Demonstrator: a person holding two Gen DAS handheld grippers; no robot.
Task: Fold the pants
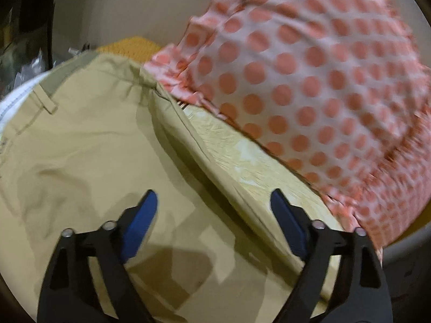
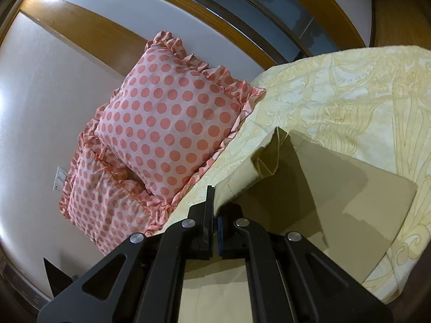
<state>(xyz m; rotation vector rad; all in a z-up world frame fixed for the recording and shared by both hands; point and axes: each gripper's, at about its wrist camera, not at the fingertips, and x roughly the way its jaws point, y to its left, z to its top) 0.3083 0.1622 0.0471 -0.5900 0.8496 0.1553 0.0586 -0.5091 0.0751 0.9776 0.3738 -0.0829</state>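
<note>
Khaki pants lie spread on the yellow patterned bedsheet, waistband and belt loop at the upper left of the left wrist view. My left gripper is open, its blue-padded fingers wide apart just above the pants near their right edge. In the right wrist view my right gripper is shut on the pants, pinching a fold of the fabric edge and holding it lifted above the sheet.
A pink polka-dot ruffled pillow lies right beside the pants; in the right wrist view two such pillows rest against the white wall. A mustard knitted item and white cloth lie beyond the waistband.
</note>
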